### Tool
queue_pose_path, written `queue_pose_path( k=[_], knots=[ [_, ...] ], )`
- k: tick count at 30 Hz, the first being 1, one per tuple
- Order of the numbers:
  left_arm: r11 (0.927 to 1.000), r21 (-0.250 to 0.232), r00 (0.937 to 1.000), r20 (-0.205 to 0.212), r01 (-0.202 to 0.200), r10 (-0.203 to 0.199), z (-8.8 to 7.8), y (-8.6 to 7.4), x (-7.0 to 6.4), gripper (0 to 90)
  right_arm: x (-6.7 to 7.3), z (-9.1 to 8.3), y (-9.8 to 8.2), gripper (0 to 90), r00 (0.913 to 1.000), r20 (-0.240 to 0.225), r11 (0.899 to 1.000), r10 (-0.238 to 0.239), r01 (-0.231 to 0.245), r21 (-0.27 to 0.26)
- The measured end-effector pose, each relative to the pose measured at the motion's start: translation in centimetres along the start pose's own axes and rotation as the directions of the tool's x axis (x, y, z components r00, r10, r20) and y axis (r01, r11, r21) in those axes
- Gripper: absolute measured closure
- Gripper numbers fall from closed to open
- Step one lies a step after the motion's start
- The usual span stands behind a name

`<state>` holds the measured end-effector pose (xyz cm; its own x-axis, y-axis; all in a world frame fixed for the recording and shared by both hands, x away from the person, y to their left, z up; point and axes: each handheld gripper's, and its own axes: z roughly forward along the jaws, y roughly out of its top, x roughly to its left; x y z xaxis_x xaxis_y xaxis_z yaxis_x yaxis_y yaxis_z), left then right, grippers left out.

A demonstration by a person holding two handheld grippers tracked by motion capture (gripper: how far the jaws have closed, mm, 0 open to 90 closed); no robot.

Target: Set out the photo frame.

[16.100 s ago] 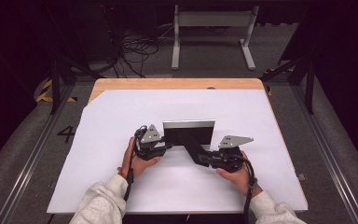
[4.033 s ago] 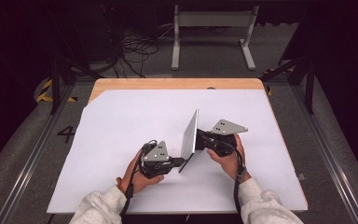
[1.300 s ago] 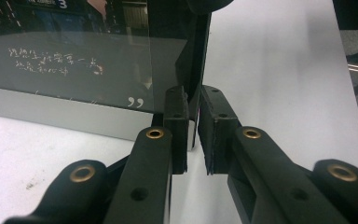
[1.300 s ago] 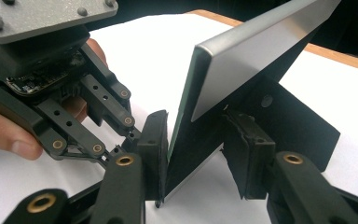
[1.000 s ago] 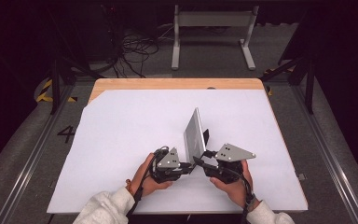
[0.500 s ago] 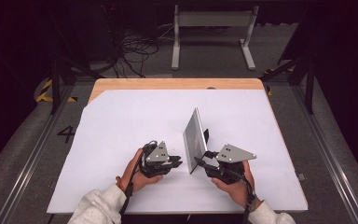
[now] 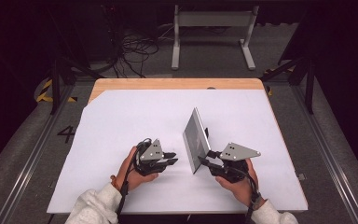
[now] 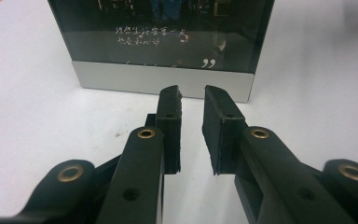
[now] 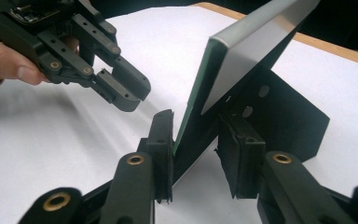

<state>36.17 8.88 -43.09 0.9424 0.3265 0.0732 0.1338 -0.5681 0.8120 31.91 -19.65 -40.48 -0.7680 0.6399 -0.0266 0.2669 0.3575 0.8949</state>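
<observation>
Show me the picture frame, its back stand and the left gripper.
Frame (image 7: 196,140): high view, its silver face.
Stand (image 9: 289,112): right gripper view, its black back panel.
Left gripper (image 7: 170,158): high view, between its fingertips.

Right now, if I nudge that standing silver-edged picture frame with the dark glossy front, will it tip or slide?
The silver-edged picture frame probably tips easily: it stands tall and thin, leaning on one black back stand. On the smooth white table cover it may slide first. Its glossy front looks like glass, so likely rigid yet fragile.
</observation>
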Motion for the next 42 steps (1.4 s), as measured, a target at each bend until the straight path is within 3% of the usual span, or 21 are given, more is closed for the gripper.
queue_pose_path(
  k=[10, 15, 20, 26, 42],
  knots=[
    [1.0000, -0.003, 1.0000, -0.007, 0.006, -0.007, -0.1, 0.0, 0.2, 76.2, -1.4, -0.5, -0.4, 72.6, 0.9995, 0.002, 0.999, 0.031, -0.031, -0.011],
    [1.0000, -0.002, 0.9999, -0.011, 0.010, -0.010, -0.2, -0.1, 0.3, 77.0, -1.4, -0.5, -0.4, 72.0, 0.9996, 0.014, 1.000, 0.023, -0.023, -0.013],
    [0.9998, -0.005, 0.9997, -0.011, 0.020, -0.020, -0.3, -0.1, 0.4, 76.2, -1.3, 0.2, -0.6, 61.3, 0.9988, 0.039, 1.000, 0.029, -0.029, 0.003],
    [0.9998, 0.005, 0.9997, -0.015, 0.021, -0.020, -0.2, -0.3, 0.5, 75.5, -1.4, 1.6, -1.0, 57.4, 0.9977, 0.029, 0.998, 0.061, -0.062, 0.021],
    [0.9991, 0.014, 0.9984, -0.041, 0.039, -0.038, -0.2, -0.5, 1.0, 70.3, -1.7, 2.3, -1.1, 68.6, 0.9972, 0.005, 0.997, 0.074, -0.074, 0.025]
  ],
)
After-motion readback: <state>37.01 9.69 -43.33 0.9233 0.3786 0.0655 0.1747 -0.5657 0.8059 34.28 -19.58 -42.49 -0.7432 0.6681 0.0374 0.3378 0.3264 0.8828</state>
